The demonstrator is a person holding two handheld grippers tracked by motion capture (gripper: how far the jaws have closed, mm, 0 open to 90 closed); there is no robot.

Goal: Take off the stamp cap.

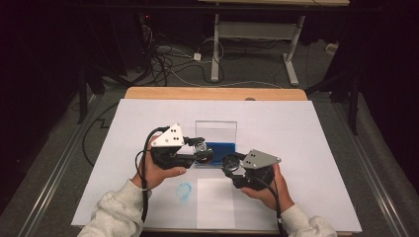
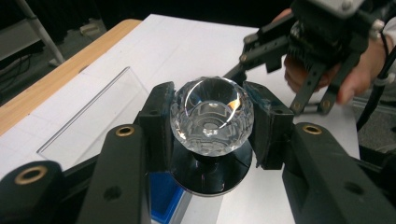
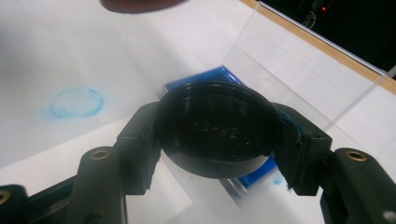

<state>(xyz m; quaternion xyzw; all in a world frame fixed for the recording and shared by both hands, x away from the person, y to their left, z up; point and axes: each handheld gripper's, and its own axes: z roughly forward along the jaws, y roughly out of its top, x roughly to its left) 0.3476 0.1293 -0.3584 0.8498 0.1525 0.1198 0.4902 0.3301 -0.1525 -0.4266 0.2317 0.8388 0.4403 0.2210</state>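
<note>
High view shows a counter (image 1: 296, 133) covered with white paper, with the person's two hands entering from the bottom edge and meeting near the middle of the frame. The left gripper (image 1: 200, 148), at centre left, grasps a stamp with a faceted clear knob (image 1: 200, 146); in the left gripper view that knob (image 2: 211, 115) sits at the centre of the frame, pinched on both sides by the black pads, with the stamp's round black base (image 2: 212, 173) just beneath it. The right gripper (image 1: 230, 163), just right of centre, is clenched on a round black cap (image 1: 230, 162); in the right gripper view the cap (image 3: 215, 128) lies in the middle of the frame, clasped at its rim from both sides, with faint raised figures on its face that are too dim to read. Directly behind the two grippers, at the centre of the high view, lies a blue ink pad (image 1: 217, 150) in a case whose clear lid (image 1: 216, 131) stands upright at its far edge. A faint blue stamped ring (image 1: 184, 189) marks the paper at lower centre left, beside a separate white sheet (image 1: 215, 202) at the lower centre. In the upper right of the left gripper view, the other gripper (image 2: 299, 56) and its hand (image 2: 359, 70) appear close by.
</note>
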